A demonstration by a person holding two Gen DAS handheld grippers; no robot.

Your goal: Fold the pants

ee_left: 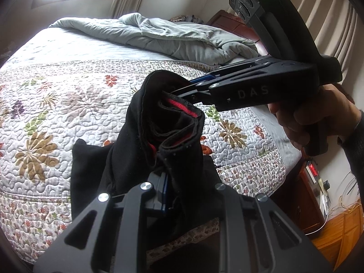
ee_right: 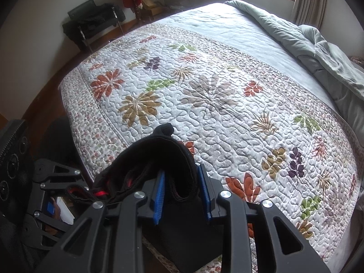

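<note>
The black pants (ee_left: 127, 150) with a red-lined waistband hang bunched above the quilted bed. My left gripper (ee_left: 165, 182) is shut on the pants' fabric at the bottom of the left wrist view. My right gripper (ee_left: 182, 88) reaches in from the right, its fingers pushed into the waistband. In the right wrist view the right gripper (ee_right: 182, 195) has its blue pads (ee_right: 160, 193) apart around a thick fold of the pants (ee_right: 163, 152). The left gripper (ee_right: 59, 182) shows at the lower left, holding the same fabric.
The bed carries a floral quilt (ee_right: 204, 95). A rumpled grey duvet (ee_left: 182, 36) lies at the headboard end. A wooden nightstand (ee_left: 314, 186) stands to the right of the bed. A dark chair (ee_right: 95, 22) stands beyond the foot of the bed.
</note>
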